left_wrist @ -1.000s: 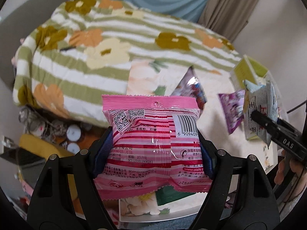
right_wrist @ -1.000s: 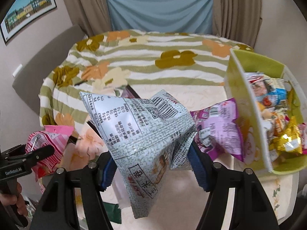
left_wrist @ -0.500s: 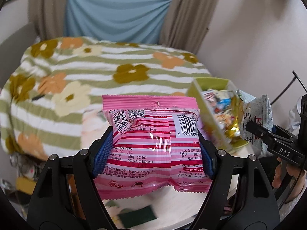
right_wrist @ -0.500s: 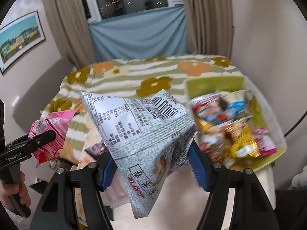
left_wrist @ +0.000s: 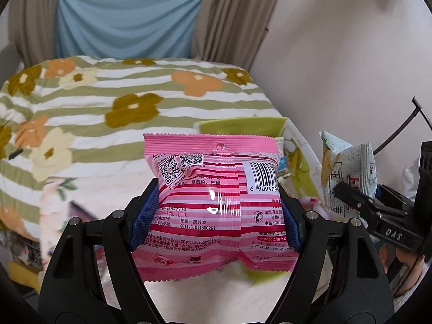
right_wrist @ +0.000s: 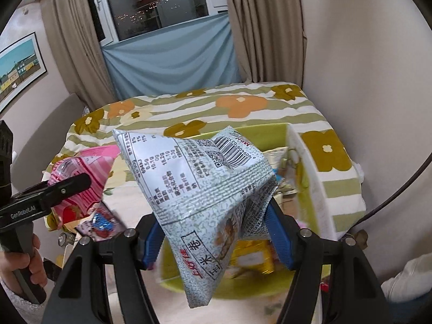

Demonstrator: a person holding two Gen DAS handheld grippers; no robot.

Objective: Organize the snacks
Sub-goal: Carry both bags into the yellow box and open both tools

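My left gripper point(left_wrist: 216, 213) is shut on a pink striped snack bag point(left_wrist: 216, 205), its blue pads pressing both sides. My right gripper point(right_wrist: 216, 235) is shut on a pale grey-green snack bag point(right_wrist: 205, 189) that hangs crumpled between its pads. A lime-green bin point(right_wrist: 307, 189) with white sides lies just behind and below the grey bag, with several snack packets inside. In the left wrist view the bin point(left_wrist: 243, 125) shows behind the pink bag, and the right gripper point(left_wrist: 351, 194) holds the grey bag point(left_wrist: 348, 167) at the right. The pink bag point(right_wrist: 83, 178) appears at the left of the right wrist view.
A bed with a green-striped flowered blanket point(left_wrist: 108, 102) lies behind the light table point(right_wrist: 129, 205). One more snack packet point(right_wrist: 100, 224) lies on the table at the left. A wall point(right_wrist: 364, 67) stands close at the right. A hand point(right_wrist: 29, 259) grips the left tool.
Both grippers swung right and upward with their bags still held. The green bin has come to lie directly behind both bags, and the loose purple packet has left the view.
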